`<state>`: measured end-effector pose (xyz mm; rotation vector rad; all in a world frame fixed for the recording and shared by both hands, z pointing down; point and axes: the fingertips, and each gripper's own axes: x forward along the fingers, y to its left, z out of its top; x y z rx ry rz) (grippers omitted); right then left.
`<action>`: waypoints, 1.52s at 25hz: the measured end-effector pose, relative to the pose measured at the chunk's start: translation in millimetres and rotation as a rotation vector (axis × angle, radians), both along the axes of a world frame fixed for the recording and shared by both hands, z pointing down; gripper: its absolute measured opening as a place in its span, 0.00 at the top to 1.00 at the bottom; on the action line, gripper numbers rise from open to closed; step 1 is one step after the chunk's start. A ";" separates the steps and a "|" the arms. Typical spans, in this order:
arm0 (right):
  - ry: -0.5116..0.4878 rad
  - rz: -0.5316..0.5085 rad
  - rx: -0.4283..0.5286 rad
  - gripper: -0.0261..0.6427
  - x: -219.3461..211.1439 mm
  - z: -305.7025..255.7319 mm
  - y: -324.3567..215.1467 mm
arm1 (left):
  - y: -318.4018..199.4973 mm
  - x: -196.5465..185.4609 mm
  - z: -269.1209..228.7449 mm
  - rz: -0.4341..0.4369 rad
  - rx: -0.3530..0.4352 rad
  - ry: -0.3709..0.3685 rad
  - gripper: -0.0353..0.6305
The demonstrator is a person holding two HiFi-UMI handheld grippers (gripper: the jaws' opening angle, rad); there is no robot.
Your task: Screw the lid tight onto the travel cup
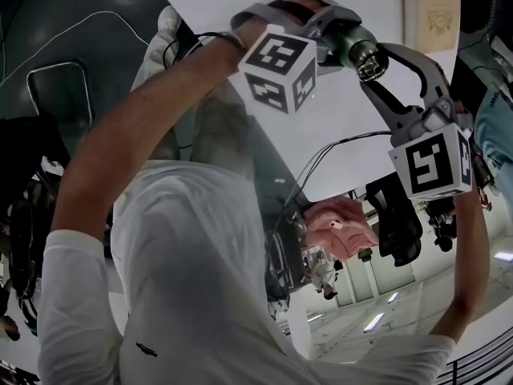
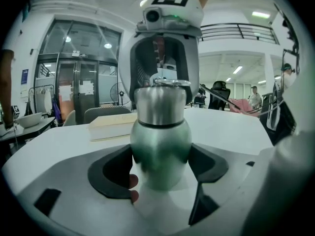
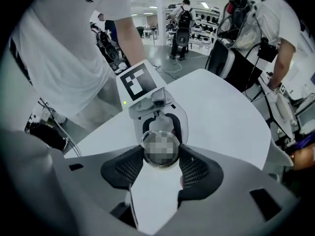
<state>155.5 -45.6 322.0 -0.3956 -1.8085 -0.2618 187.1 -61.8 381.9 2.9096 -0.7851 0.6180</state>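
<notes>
The travel cup [image 2: 160,151] is green metal with a steel upper part [image 2: 161,104]. My left gripper [image 2: 161,170] is shut on its green body, a dark pad pressing each side. In the right gripper view I see the round lid [image 3: 160,149] end-on, and my right gripper [image 3: 160,157] is shut on it, its mesh pads against both sides. The two grippers face each other along the cup's axis, so the left gripper [image 3: 155,107] shows just beyond the lid. In the head view the cup [image 1: 362,50] is held up in the air between the left gripper [image 1: 337,38] and the right gripper [image 1: 385,62].
A white table [image 2: 231,127] lies below, with a flat cream box [image 2: 110,127] on it. Beyond it are a grey chair [image 2: 101,113] and glass doors. People stand nearby [image 3: 275,43], and others further off [image 3: 184,21]. Cables hang from the grippers.
</notes>
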 end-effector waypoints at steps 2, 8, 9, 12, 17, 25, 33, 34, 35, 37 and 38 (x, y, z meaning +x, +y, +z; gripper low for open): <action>-0.010 0.056 -0.001 0.63 -0.4 0.0 -0.4 | -0.2 0.3 0.3 -0.004 -0.002 -0.001 0.42; -0.017 0.154 0.018 0.63 1.8 -0.1 -0.7 | 1.1 1.4 0.8 0.008 0.002 -0.014 0.42; -0.019 0.164 0.019 0.63 1.9 -0.4 -0.4 | 1.8 1.6 0.7 0.013 0.002 -0.016 0.42; -0.025 0.180 0.017 0.63 1.9 -0.6 -1.7 | 1.8 2.3 0.8 0.034 0.002 -0.020 0.42; -0.019 0.232 0.007 0.63 6.2 1.5 -4.0 | 1.3 3.4 3.0 0.057 0.002 -0.025 0.42; -0.048 0.215 0.040 0.62 5.8 -0.5 -4.1 | 4.8 4.0 2.7 0.124 -0.040 -0.065 0.42; -0.139 0.314 0.055 0.59 -5.4 -16.8 -8.3 | 5.5 -21.6 -20.0 0.080 -0.082 -0.066 0.42; -0.152 0.330 0.055 0.59 -5.1 -19.6 -9.4 | 5.1 -26.8 -23.8 0.069 -0.090 -0.068 0.42; -0.167 0.349 0.056 0.59 -4.4 -22.7 -10.2 | 5.1 -32.3 -27.4 0.057 -0.099 -0.070 0.42; -0.208 0.396 0.060 0.59 -3.9 -31.0 -11.1 | 6.3 -44.5 -35.6 0.032 -0.114 -0.076 0.42; -0.232 0.423 0.064 0.59 -4.2 -36.2 -11.6 | 7.4 -51.1 -40.7 0.023 -0.119 -0.080 0.42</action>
